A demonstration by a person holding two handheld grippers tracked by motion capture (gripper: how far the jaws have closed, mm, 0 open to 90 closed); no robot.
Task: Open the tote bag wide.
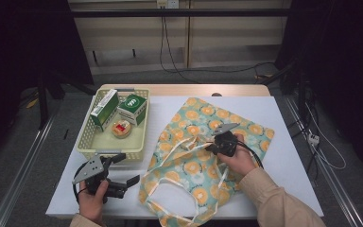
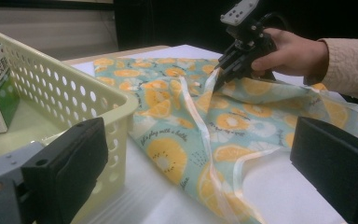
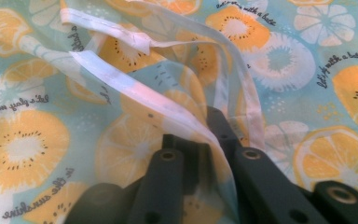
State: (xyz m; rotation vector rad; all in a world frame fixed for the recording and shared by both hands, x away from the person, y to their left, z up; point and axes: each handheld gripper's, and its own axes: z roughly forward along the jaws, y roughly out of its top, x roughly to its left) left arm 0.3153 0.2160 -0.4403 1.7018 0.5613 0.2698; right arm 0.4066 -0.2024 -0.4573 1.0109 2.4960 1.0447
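1. Table [image 1: 283,156]: one, white top w/ a wood strip at the far edge. The high view takes in all of it; the gripper views catch just patches.
2. Tote bag [image 1: 203,156]: one, teal fabric w/ orange-slice print, lying rumpled on the table right of centre, just beside the basket. The high view gives its full outline w/ pale handle loops trailing toward the near edge. The right gripper view reads the small print on it, "in the sunshine".
3. Basket [image 1: 87,142]: one, pale yellow, perforated walls, on the table's left. The left gripper view shows its near corner and wall holes up close.
4. Cartons [image 1: 105,109]: two, green and white, in the basket's far half, leaning side by side.
5. Grippers: two. Left gripper [image 1: 123,170] sits near the table's front left, off the bag, jaws spread wide w/ nothing between them. Right gripper [image 2: 219,79] is clamped on the bag's white hem, lifting a fold off the table. The right gripper view shows the hem running between its jaws.
6. Round item [image 1: 121,129]: one, small, tan w/ red top, on the basket floor near the cartons.
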